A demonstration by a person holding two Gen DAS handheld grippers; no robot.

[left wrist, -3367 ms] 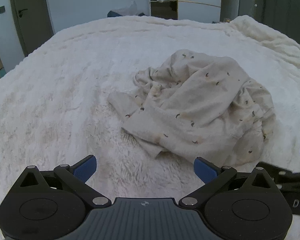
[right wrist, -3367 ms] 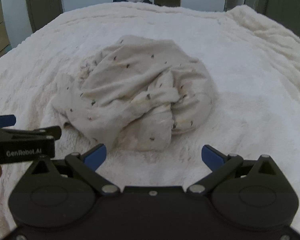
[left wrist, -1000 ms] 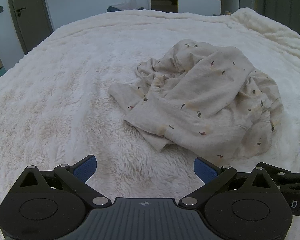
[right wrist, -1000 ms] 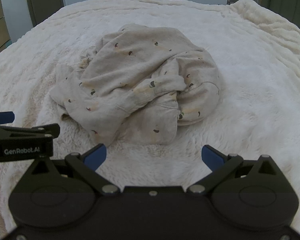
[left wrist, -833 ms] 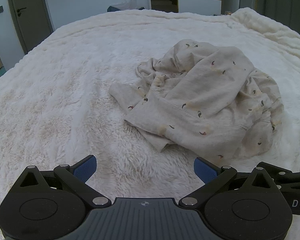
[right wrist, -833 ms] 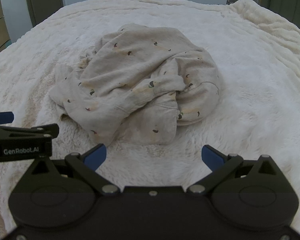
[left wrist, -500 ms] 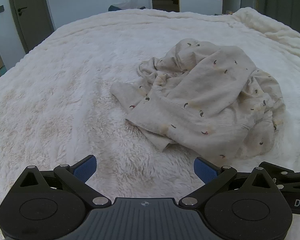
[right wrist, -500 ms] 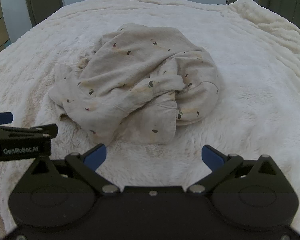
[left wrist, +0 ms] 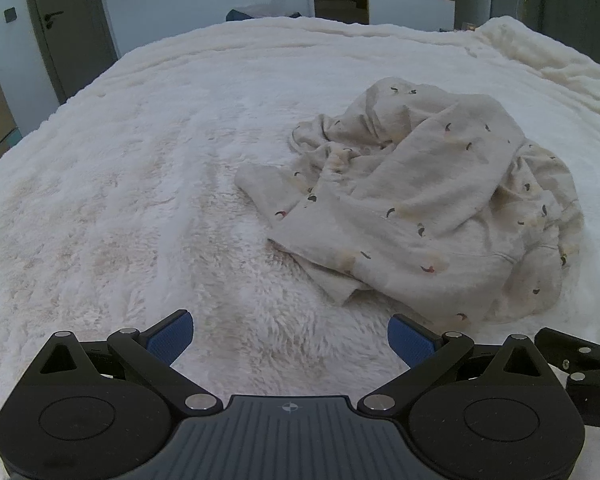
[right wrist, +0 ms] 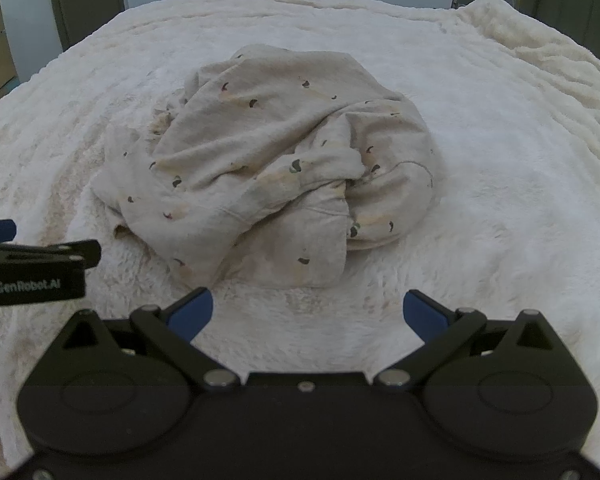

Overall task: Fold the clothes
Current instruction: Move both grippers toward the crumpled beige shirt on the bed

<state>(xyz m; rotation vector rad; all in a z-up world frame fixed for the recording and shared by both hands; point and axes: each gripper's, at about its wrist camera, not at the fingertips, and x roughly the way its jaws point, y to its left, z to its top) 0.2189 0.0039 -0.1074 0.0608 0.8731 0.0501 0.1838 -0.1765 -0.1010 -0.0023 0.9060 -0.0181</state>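
Cream, speckled garment [right wrist: 268, 168] lay crumpled on the fluffy bed [right wrist: 500, 140]; left tool [left wrist: 290, 334] and right tool [right wrist: 306, 312] hovered short of it, fingers spread apart, probably seeking an edge.

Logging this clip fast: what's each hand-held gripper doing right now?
Left hand-held gripper: open, empty, short of the crumpled garment.
Right hand-held gripper: open, empty, also short of it.

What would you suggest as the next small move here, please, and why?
Probably ease the left hand-held gripper forward to the near corner of the crumpled garment. Both it and the right hand-held gripper are open, empty and short of the cloth, which lies bunched on the fluffy blanket and needs spreading before folding.
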